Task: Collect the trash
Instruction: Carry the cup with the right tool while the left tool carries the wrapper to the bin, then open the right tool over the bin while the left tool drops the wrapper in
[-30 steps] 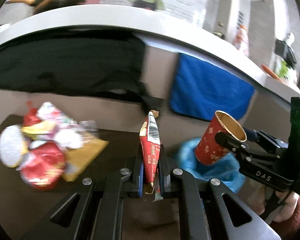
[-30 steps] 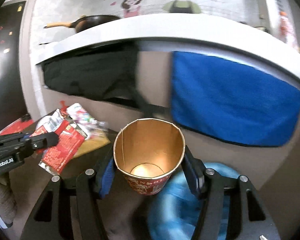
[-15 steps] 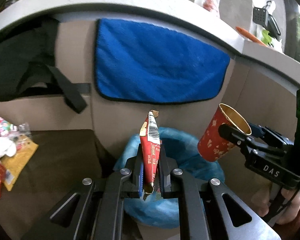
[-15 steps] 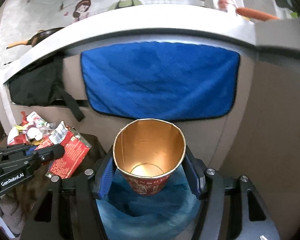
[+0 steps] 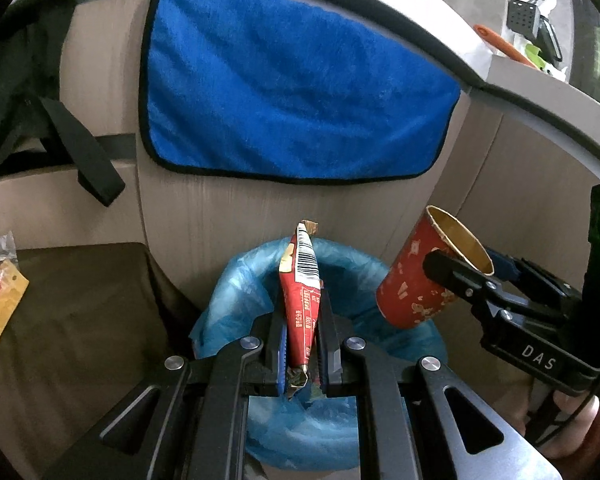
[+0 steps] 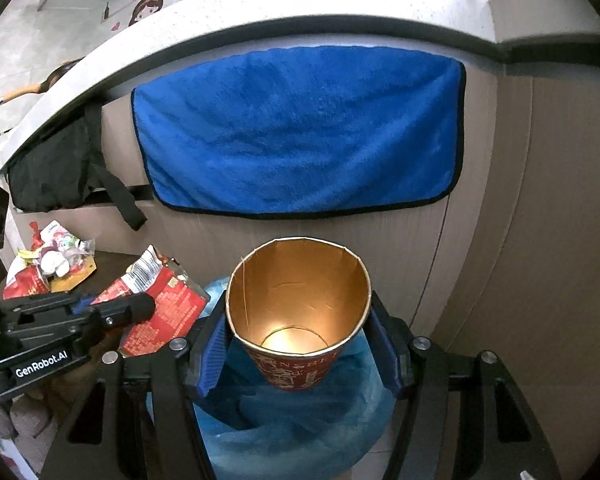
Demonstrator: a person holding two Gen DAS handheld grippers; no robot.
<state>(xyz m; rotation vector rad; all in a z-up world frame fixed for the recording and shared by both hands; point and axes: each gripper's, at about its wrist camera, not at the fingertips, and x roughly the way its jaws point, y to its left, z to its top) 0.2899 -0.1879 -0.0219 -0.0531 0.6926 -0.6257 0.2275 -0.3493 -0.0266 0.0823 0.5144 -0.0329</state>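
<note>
My left gripper (image 5: pixel 300 320) is shut on a red snack wrapper (image 5: pixel 300 292) and holds it upright over the bin lined with a blue bag (image 5: pixel 236 288). My right gripper (image 6: pixel 300 344) is shut on a red paper cup (image 6: pixel 296 372) with a gold inside, held above the same blue bag (image 6: pixel 300 420). The cup (image 5: pixel 416 288) and right gripper (image 5: pixel 464 276) show at the right of the left wrist view. The wrapper (image 6: pixel 160 312) and left gripper (image 6: pixel 140 304) show at the left of the right wrist view.
A pile of wrappers (image 6: pixel 48 268) lies on the dark table (image 5: pixel 80 300) to the left of the bin. A blue towel (image 5: pixel 292 96) hangs on the cabinet front behind the bin. A black bag (image 6: pixel 56 172) hangs further left.
Both grippers have moved right from the table to above the blue-lined bin, still holding the wrapper and the cup. The wrapper pile has slid to the left edge.
</note>
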